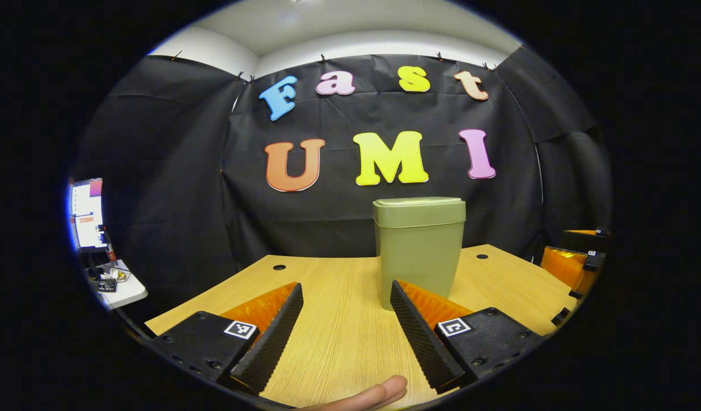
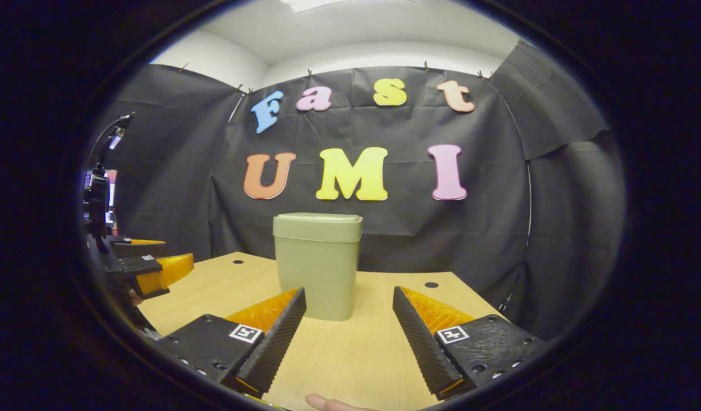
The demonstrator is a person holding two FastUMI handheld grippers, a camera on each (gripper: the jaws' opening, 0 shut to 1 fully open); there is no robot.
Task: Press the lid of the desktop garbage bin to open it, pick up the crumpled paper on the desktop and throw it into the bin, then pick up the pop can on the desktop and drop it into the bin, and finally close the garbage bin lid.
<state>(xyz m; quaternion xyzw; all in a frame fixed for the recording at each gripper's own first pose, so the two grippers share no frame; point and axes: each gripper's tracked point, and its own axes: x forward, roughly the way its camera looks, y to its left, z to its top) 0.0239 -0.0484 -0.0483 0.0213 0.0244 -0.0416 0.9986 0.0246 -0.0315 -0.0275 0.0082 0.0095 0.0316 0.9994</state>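
**A:** How do the two hand-held grippers stand?

**B:** In the left gripper view, the left gripper (image 1: 346, 311) has its two ridged fingers spread wide, with bare wood between them. It holds nothing and touches nothing. The right gripper (image 2: 349, 317) in the right gripper view is the same: fingers wide apart, nothing pinched.

**A:** And the bin?

**B:** The olive-green plastic desktop garbage bin with a flat lid (image 1: 419, 251) stands upright on the light wooden desktop (image 1: 339, 342), lid down. In the left gripper view it sits ahead and to the right, just behind the tip of the right-hand finger. In the right gripper view the bin (image 2: 318, 264) stands ahead and slightly left, just behind the tip of the left-hand finger. I cannot tell whether either finger touches it.

**A:** Anything else near the grippers?

**B:** A fingertip (image 1: 365, 397) of the person shows at the bottom edge of the left gripper view. The other gripper appears at the far right edge there, and at the far left in the right gripper view.

**A:** The room?

**B:** Black cloth wall (image 1: 173, 171) behind the desk, white ceiling (image 1: 350, 25) above, and a lit monitor (image 1: 88, 214) over a small white side table (image 1: 119, 288) at the left.
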